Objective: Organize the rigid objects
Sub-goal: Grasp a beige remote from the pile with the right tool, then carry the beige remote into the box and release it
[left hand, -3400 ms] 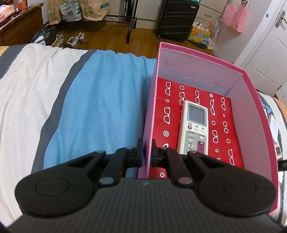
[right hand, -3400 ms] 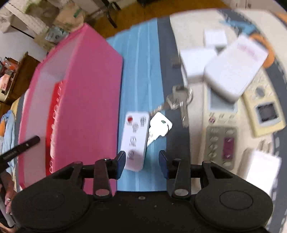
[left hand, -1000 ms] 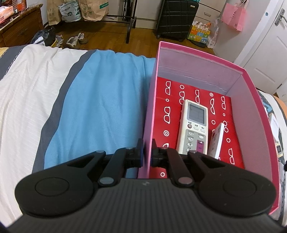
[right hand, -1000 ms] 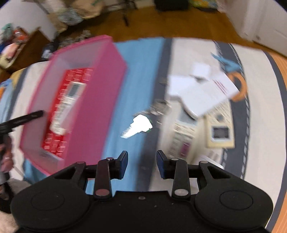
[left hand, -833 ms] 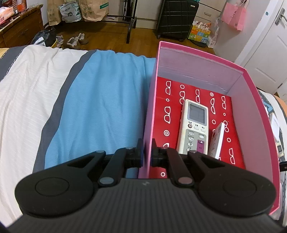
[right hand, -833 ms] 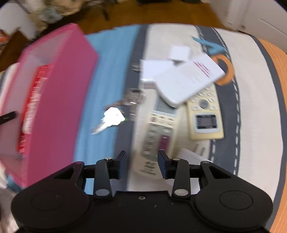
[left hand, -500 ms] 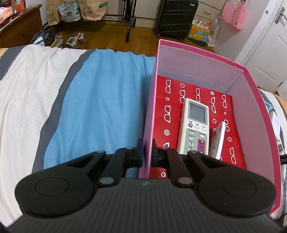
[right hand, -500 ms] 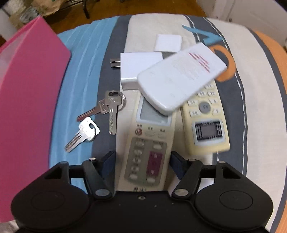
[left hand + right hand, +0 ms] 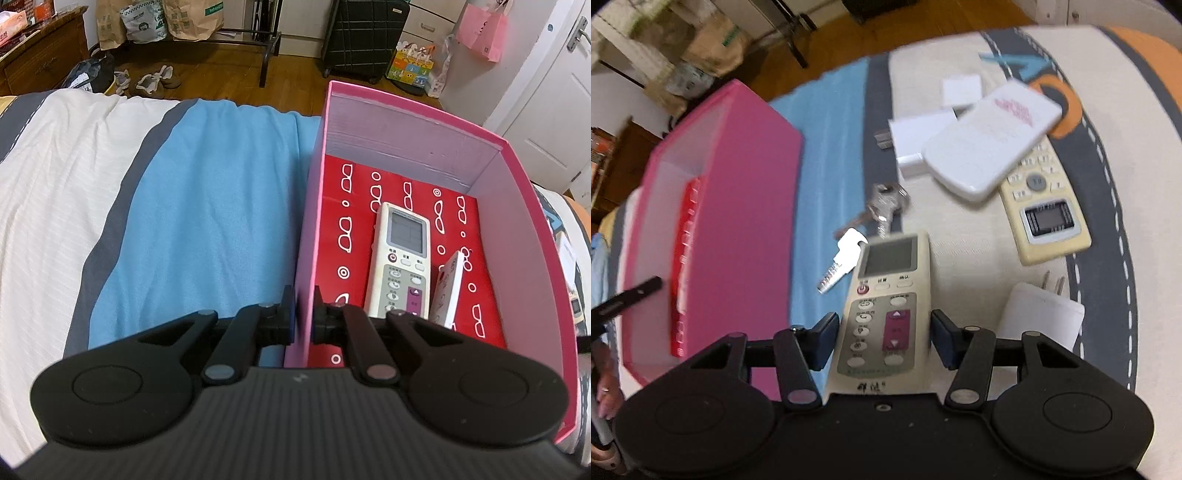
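One cream remote [image 9: 886, 310], long axis along right claw [image 9: 882, 341], screen end forward

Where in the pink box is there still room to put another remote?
Inside the pink box, bare red floor lies between the left wall and the big white remote, and along the far wall behind it. The near right is crowded: a small remote leans beside the big one.
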